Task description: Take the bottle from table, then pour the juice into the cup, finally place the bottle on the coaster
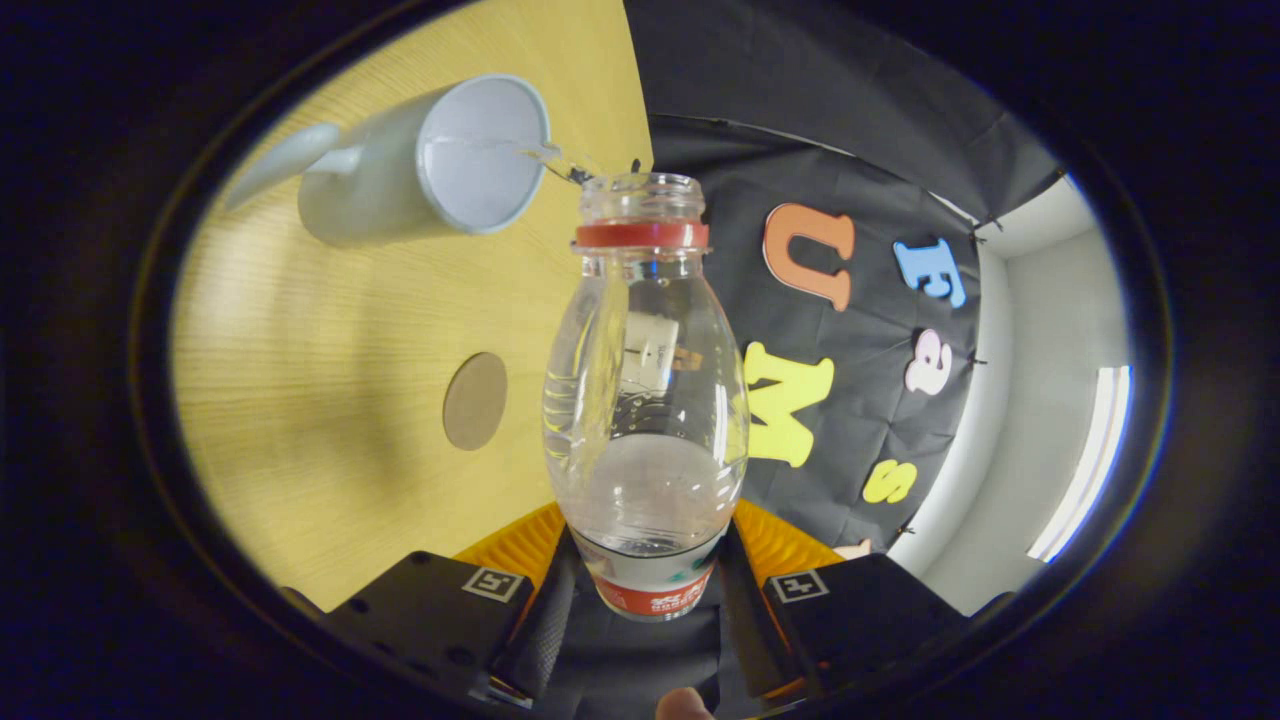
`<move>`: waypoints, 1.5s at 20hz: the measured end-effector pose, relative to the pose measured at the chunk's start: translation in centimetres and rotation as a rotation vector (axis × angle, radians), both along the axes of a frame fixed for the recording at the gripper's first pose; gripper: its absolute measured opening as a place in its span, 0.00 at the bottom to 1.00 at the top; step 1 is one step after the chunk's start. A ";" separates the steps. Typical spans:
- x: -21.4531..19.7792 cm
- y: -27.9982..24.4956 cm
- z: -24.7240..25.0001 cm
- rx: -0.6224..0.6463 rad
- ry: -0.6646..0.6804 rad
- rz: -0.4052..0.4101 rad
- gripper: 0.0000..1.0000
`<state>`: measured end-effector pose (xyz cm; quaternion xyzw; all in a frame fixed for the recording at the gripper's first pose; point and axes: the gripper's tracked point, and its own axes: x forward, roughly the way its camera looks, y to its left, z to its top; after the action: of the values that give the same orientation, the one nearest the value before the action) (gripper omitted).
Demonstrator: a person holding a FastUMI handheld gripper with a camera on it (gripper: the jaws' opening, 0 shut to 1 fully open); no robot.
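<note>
My gripper [648, 590] is shut on a clear plastic bottle [645, 400] with a red neck ring and no cap, both fingers pressing on its labelled lower part. The whole view is rolled sideways, so the bottle is tipped over. A thin stream of clear liquid runs from the bottle's mouth [642, 186] into the light grey cup [430, 165] just beyond it; the cup has a handle on its far side. A round brown coaster [475, 400] lies flat on the wooden table [320, 430], beside the bottle and nearer to me than the cup.
The table's edge runs just behind the bottle, meeting the black cloth wall [850, 160]. A white wall and a bright window strip [1085, 460] lie beyond the cloth. A fingertip [685, 705] of the person's hand shows behind the gripper.
</note>
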<state>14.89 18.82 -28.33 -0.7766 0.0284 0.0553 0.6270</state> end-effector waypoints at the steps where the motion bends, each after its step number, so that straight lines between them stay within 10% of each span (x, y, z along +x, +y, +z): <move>1: -0.1 0.1 0.1 -0.005 0.000 0.002 0.75; 30: 0.7 1.4 3.2 -0.126 -0.019 -0.001 0.75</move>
<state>15.62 20.27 -25.15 -0.8151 0.0264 0.0458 0.5769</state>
